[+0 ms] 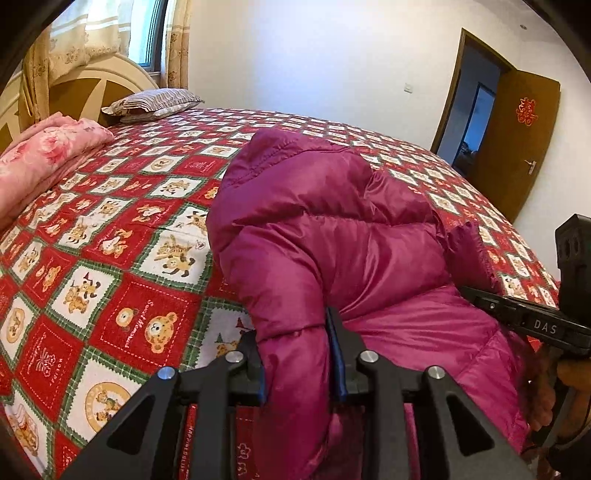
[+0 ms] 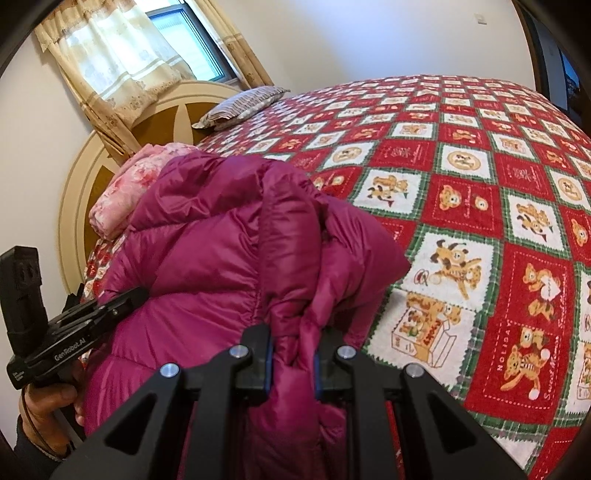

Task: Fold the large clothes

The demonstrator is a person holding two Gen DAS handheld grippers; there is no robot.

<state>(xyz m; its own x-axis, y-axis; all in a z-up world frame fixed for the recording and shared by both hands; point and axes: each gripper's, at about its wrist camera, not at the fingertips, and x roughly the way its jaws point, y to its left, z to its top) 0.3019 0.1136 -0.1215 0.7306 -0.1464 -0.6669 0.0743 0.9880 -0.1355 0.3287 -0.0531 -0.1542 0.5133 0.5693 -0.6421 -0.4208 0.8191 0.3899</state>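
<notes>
Jacket (image 1: 332,236): magenta puffer, bunched in a mound at near edge of bed (image 1: 122,258), lower part hanging off toward the cameras. Same jacket (image 2: 221,251) in right wrist view, mounded, blocking part of pink bedding.

Surface: red/white/green checked bedspread with bear prints, flat, mostly uncovered. Folded pink floral bedding (image 1: 48,155) near headboard (image 1: 92,85), well apart from jacket in left view. Striped pillow (image 1: 155,103) at head of bed, far side. Curtained window (image 1: 122,33) above headboard. White walls. Brown door (image 1: 524,140) ajar at far right, red paper cutout on it.

Left gripper (image 1: 297,354): narrow gap, blue pads clamped on a thick quilted fold of jacket, fabric filling the gap and draping down below fingers.

Right gripper (image 2: 291,360): pinching a gathered ridge of jacket, pads pressed in from both sides, gap tighter than left.

Right gripper (image 1: 480,295) also visible from left view, at right edge, tips buried in jacket. Left gripper (image 2: 136,295) visible from right view, at left edge, tips against jacket side, hand (image 2: 48,402) on handle below.
</notes>
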